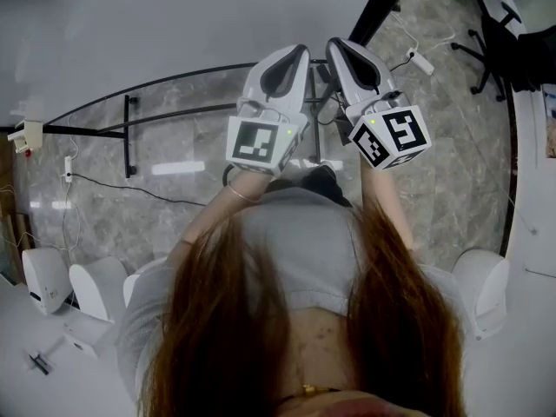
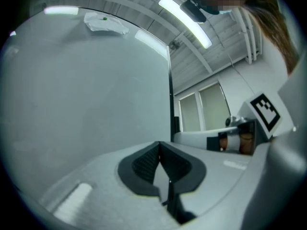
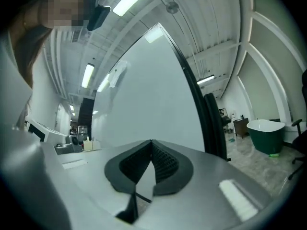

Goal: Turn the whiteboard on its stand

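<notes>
Long hair (image 1: 217, 337) hangs nearest, hiding much of both arms, and beyond it the left tool (image 1: 294, 55) and right tool (image 1: 340, 49) are both closed on nothing, noses up by the whiteboard (image 1: 174, 24) ahead, contact impossible to judge.

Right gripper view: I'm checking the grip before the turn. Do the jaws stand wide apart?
No: the right gripper has its jaws together at the tips, with the whiteboard beyond them.
</notes>
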